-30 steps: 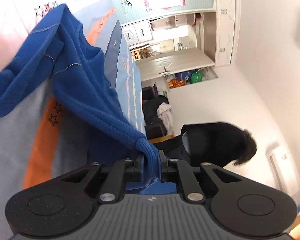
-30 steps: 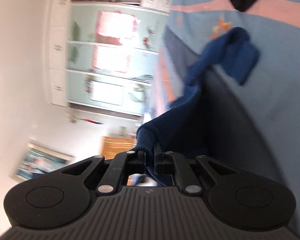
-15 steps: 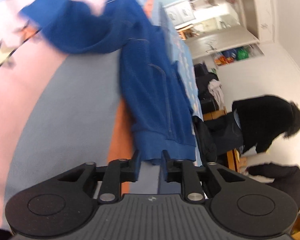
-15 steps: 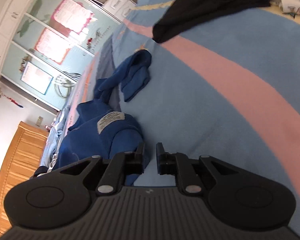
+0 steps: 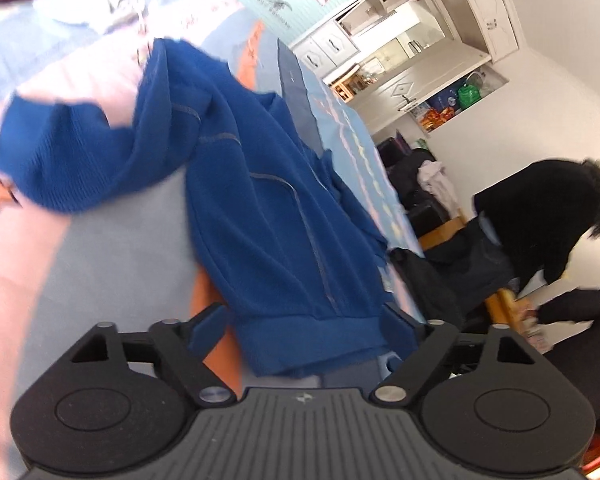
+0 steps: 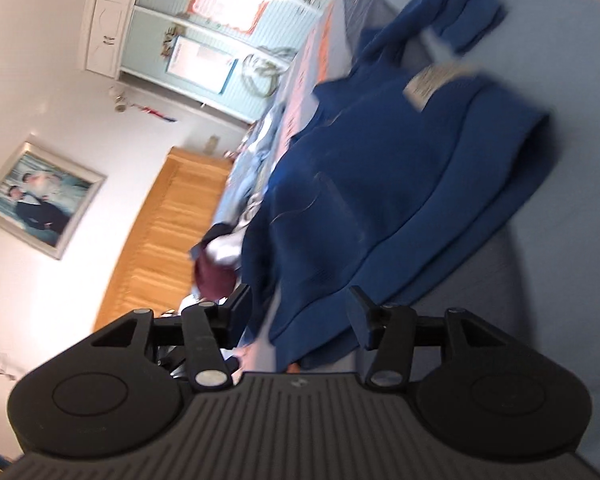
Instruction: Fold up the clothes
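Observation:
A blue knit sweater (image 5: 260, 216) lies spread on the striped bedspread (image 5: 112, 264). Its ribbed hem lies between the wide jaws of my left gripper (image 5: 306, 328), which are opening; the pads do not press on it. One sleeve (image 5: 60, 152) stretches away to the left. In the right wrist view the same sweater (image 6: 400, 184) shows its white label (image 6: 432, 84). The jaws of my right gripper (image 6: 300, 316) are opening too, with the sweater's edge loose between them.
More clothes (image 5: 100, 4) lie in a pile at the far end of the bed. A person in black (image 5: 548, 216) bends over beside the bed. A wooden headboard (image 6: 160, 240), a framed picture (image 6: 40, 200) and wardrobes (image 6: 204, 20) line the walls.
Both grippers held the sweater in the air, lowered it onto the bed, then let go as their jaws spread wide. The sweater now lies flat.

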`<move>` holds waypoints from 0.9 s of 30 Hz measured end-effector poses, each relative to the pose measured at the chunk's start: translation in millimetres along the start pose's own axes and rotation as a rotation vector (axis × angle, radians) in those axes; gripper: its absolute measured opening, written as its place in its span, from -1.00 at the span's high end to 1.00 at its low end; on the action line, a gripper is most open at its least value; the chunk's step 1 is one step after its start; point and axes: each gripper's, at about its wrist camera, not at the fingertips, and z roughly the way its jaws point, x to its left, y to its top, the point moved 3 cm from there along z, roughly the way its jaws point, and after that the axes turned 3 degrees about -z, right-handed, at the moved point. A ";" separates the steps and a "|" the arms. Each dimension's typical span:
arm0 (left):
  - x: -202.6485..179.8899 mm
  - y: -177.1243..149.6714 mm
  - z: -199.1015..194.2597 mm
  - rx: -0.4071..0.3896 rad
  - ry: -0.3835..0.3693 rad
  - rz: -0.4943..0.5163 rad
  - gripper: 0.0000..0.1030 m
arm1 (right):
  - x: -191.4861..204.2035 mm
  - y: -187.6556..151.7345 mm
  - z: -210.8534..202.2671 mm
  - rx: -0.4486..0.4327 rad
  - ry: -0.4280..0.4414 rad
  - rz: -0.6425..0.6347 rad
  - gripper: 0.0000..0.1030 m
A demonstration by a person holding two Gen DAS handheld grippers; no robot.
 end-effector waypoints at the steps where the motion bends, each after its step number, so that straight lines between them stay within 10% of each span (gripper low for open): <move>1: -0.8 0.7 -1.1 -0.012 0.021 0.018 -0.80 | 0.6 -4.2 4.6 0.020 0.002 0.003 -0.08; 12: 21.8 -1.9 7.7 0.023 0.098 -0.035 -0.83 | 13.6 -41.6 64.4 0.224 0.093 0.113 -0.18; 27: 45.4 -2.5 8.8 -0.009 0.035 -0.099 -0.87 | 14.1 -44.8 117.5 0.225 0.065 0.098 -0.31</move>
